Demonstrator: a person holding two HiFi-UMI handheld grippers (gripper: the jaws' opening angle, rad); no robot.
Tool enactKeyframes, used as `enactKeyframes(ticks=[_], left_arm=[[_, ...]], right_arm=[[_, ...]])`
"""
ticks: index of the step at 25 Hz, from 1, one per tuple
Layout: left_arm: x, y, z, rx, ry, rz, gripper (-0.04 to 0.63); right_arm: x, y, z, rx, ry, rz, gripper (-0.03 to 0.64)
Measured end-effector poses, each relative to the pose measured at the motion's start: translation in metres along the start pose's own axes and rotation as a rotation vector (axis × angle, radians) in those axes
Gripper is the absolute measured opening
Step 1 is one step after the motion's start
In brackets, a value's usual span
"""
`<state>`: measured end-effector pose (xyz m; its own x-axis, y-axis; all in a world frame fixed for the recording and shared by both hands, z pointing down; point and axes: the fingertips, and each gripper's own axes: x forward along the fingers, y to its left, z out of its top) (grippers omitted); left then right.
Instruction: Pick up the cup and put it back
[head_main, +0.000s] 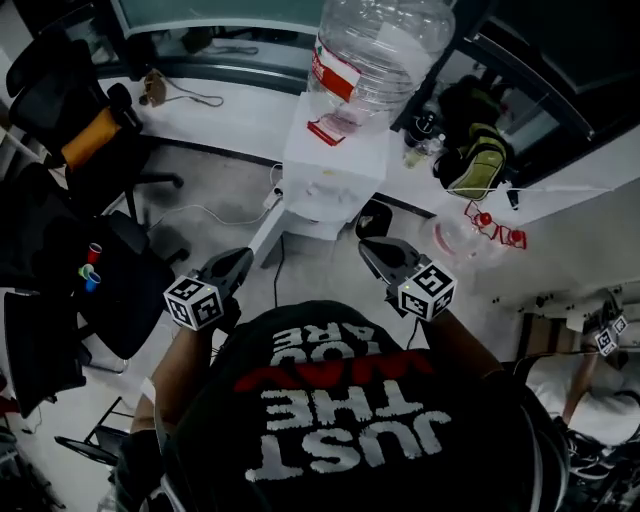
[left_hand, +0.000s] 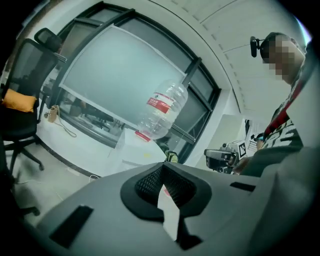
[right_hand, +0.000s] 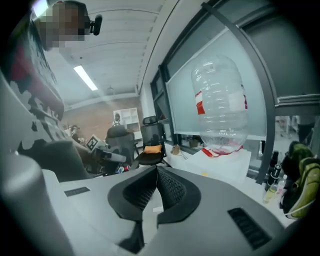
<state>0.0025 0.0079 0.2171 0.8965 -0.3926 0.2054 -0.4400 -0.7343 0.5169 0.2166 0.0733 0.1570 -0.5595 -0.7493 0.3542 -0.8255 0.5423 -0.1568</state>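
You stand facing a white water dispenser (head_main: 335, 165) topped by an upturned clear bottle (head_main: 385, 50), a gripper raised in each hand. Seen from the head view, the left gripper (head_main: 243, 258) and the right gripper (head_main: 366, 248) both point toward the dispenser's base, each with its marker cube (head_main: 193, 300) nearest your wrist.

Both are clenched on nothing. In the left gripper view the ribbed pads (left_hand: 150, 182) meet at their tips, with only a pale sliver of background below. The right gripper view shows the same, its pads (right_hand: 172, 187) pressed together and empty.

The cup cannot be picked out with certainty in any view. A dark container (head_main: 375, 215) sits on the floor just right of the dispenser's foot, and a clear plastic thing (head_main: 450, 235) lies further right, but neither reads plainly as a cup.

Your black shirt (head_main: 350, 430) carries white block letters, upside down to the head camera: "JUST THE" and "YOU ARE", with a red word between them that is too broken to read. The bottle wears a red-and-white label (head_main: 333, 70) whose print is too small to make out — the same holds in both gripper views.

Around you are a black office chair with an orange cushion (head_main: 90, 135) at the left and a yellow-green bag (head_main: 478, 160) at the right of the dispenser. Each gripper shows in the other's view, off to the side.
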Motion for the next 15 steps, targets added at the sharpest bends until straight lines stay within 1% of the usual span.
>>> enactKeyframes(ticks=[2, 4, 7, 11, 13, 15], left_arm=[[0.025, -0.005, 0.004, 0.001, -0.006, 0.031, 0.008], [0.039, -0.003, 0.006, -0.007, -0.01, 0.051, 0.008], [0.048, 0.008, 0.002, 0.011, 0.016, 0.048, 0.008], [0.052, 0.038, -0.016, 0.037, 0.087, 0.0, 0.008], [0.05, 0.06, -0.027, 0.037, 0.131, -0.012, 0.008], [0.048, 0.081, -0.038, 0.034, 0.157, -0.023, 0.008]], right_arm=[[0.006, -0.025, -0.004, -0.021, 0.025, 0.033, 0.032], [0.018, -0.039, -0.012, -0.034, 0.055, 0.05, 0.034], [0.046, -0.048, -0.028, -0.035, 0.093, 0.044, 0.034], [0.091, -0.055, -0.048, -0.009, 0.14, -0.016, 0.034], [0.116, -0.055, -0.064, 0.014, 0.178, -0.06, 0.034], [0.136, -0.054, -0.087, 0.048, 0.225, -0.096, 0.034]])
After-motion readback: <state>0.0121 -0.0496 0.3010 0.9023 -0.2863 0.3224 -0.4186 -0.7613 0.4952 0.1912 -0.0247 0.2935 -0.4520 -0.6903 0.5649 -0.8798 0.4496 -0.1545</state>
